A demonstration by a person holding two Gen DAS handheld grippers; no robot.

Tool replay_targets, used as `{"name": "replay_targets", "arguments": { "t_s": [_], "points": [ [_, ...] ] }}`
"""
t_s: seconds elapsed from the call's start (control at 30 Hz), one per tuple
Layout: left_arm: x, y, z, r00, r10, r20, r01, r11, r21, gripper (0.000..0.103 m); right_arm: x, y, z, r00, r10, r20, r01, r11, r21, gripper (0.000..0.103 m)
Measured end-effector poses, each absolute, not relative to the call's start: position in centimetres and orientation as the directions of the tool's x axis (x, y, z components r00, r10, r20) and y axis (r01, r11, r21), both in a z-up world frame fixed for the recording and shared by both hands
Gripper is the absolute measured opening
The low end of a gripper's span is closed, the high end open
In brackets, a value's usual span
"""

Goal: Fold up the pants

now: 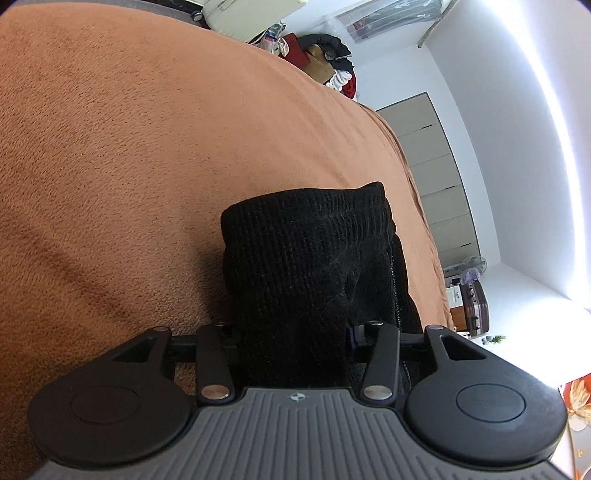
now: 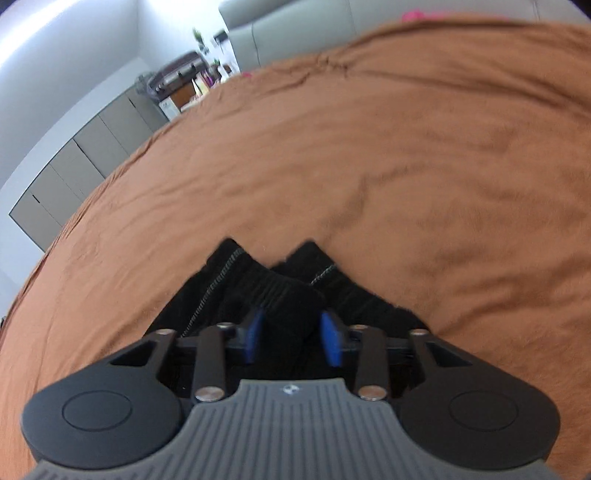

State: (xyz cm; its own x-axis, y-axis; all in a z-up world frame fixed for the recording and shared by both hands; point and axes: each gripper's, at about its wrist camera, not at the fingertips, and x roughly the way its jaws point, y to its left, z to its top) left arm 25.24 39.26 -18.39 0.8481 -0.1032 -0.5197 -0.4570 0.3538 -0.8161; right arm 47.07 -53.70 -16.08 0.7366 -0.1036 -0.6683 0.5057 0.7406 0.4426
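The black knit pants show in both views over an orange-brown bed cover. My left gripper is shut on a ribbed hem of the pants, which bunches up in front of the camera and hides the fingertips. My right gripper is shut on another bunch of the pants; its blue pads press the cloth from both sides. Two dark corners of the pants with pale stitching stick out beyond the fingers. The cover also shows in the right wrist view.
The bed's edge runs along a grey wardrobe and white wall. A pile of clothes and bags sits beyond the bed's far corner. A suitcase and a fan stand on the floor. A grey headboard lies beyond the bed.
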Motion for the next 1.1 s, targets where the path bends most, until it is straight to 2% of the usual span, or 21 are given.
{"name": "replay_targets", "arguments": {
  "t_s": [0.07, 0.1, 0.2, 0.27, 0.33, 0.5, 0.73, 0.8, 0.83, 0.87, 0.9, 0.93, 1.03, 1.1],
  "points": [
    [25.3, 39.3, -18.1, 0.845, -0.099, -0.526, -0.462, 0.360, -0.811, 0.054, 47.1, -53.7, -15.7, 0.757, -0.084, -0.647, 0.470, 0.758, 0.452, 0.010],
    [25.6, 39.2, -18.0, 0.844, -0.098, -0.527, -0.462, 0.365, -0.808, 0.054, 46.7, -53.9, -15.1, 0.787, -0.067, -0.613, 0.440, 0.758, 0.482, 0.008],
    [26.2, 38.5, -17.5, 0.839, -0.110, -0.532, -0.445, 0.424, -0.789, 0.056, 43.8, -55.5, -13.0, 0.877, -0.042, -0.479, 0.378, 0.676, 0.632, 0.007],
    [26.5, 38.2, -17.2, 0.834, -0.115, -0.539, -0.436, 0.461, -0.773, 0.059, 42.1, -56.5, -12.4, 0.898, -0.059, -0.435, 0.367, 0.645, 0.670, 0.007],
    [26.6, 38.4, -17.5, 0.834, -0.122, -0.538, -0.435, 0.453, -0.778, 0.060, 41.8, -57.0, -12.8, 0.884, -0.083, -0.459, 0.393, 0.665, 0.636, 0.007],
    [26.4, 38.9, -17.8, 0.837, -0.133, -0.531, -0.433, 0.433, -0.791, 0.060, 42.6, -57.7, -17.8, 0.776, -0.113, -0.621, 0.541, 0.626, 0.562, 0.007],
    [26.0, 39.6, -18.1, 0.834, -0.142, -0.533, -0.434, 0.428, -0.793, 0.063, 42.1, -56.4, -16.5, 0.780, -0.152, -0.607, 0.530, 0.678, 0.510, 0.010],
    [26.0, 39.3, -18.2, 0.837, -0.136, -0.530, -0.433, 0.427, -0.794, 0.063, 41.8, -55.6, -15.6, 0.762, -0.180, -0.622, 0.539, 0.709, 0.455, 0.010],
    [26.0, 39.1, -18.2, 0.838, -0.133, -0.529, -0.433, 0.427, -0.794, 0.064, 41.5, -55.2, -15.6, 0.748, -0.192, -0.636, 0.546, 0.723, 0.424, 0.011],
    [26.0, 39.0, -18.2, 0.839, -0.130, -0.529, -0.433, 0.430, -0.792, 0.064, 41.9, -54.8, -15.4, 0.715, -0.215, -0.666, 0.565, 0.738, 0.368, 0.018],
    [26.0, 38.9, -18.2, 0.838, -0.127, -0.530, -0.434, 0.434, -0.789, 0.065, 41.9, -54.4, -15.3, 0.681, -0.251, -0.688, 0.590, 0.745, 0.312, 0.037],
    [26.1, 38.8, -18.1, 0.837, -0.127, -0.533, -0.434, 0.439, -0.787, 0.065, 42.0, -54.2, -15.0, 0.666, -0.287, -0.689, 0.606, 0.747, 0.274, 0.040],
    [26.0, 38.9, -18.0, 0.834, -0.133, -0.535, -0.434, 0.442, -0.785, 0.065, 42.0, -52.4, -13.3, 0.673, -0.438, -0.596, 0.617, 0.777, 0.126, 0.038],
    [26.0, 38.9, -17.9, 0.833, -0.135, -0.537, -0.434, 0.442, -0.785, 0.065, 42.5, -51.1, -12.4, 0.751, -0.436, -0.497, 0.542, 0.836, 0.086, 0.038]
  ]
}}
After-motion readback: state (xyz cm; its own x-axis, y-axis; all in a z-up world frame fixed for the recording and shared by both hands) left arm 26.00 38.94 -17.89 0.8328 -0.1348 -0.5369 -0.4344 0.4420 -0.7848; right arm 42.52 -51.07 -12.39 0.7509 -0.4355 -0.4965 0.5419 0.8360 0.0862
